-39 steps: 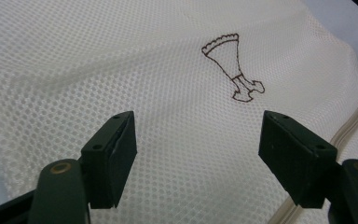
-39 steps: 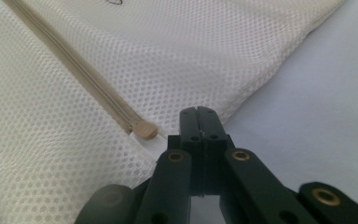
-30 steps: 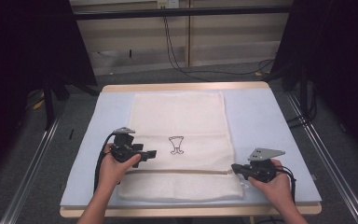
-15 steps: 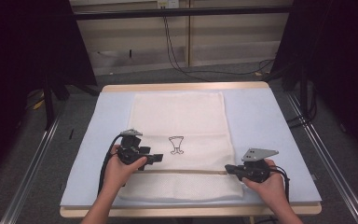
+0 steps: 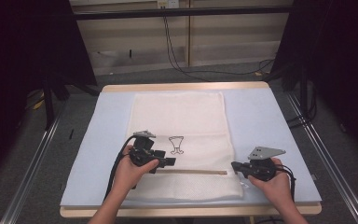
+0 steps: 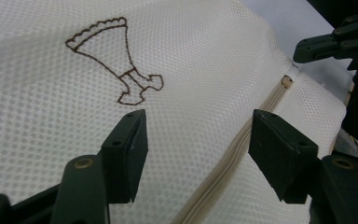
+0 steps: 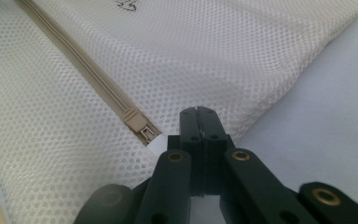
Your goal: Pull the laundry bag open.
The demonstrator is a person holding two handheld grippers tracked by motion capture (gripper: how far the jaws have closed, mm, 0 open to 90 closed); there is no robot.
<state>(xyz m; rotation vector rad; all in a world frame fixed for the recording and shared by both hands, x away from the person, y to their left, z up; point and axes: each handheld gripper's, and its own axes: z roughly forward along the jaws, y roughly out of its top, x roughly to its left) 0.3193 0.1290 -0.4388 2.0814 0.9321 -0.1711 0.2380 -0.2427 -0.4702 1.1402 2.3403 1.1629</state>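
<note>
The soft, light mesh bag lies flat on the table; the left gripper hovers spread over it, the right gripper pinched empty beside the zipper slider, likely the best hold.

The left gripper hangs just above a cream mesh bag, jaws wide apart. Between and beyond them lies a brown stitched emblem, flared at its top. A beige zip runs diagonally under the right-hand jaw to its end near the bag's edge. The other gripper shows at upper right
</note>
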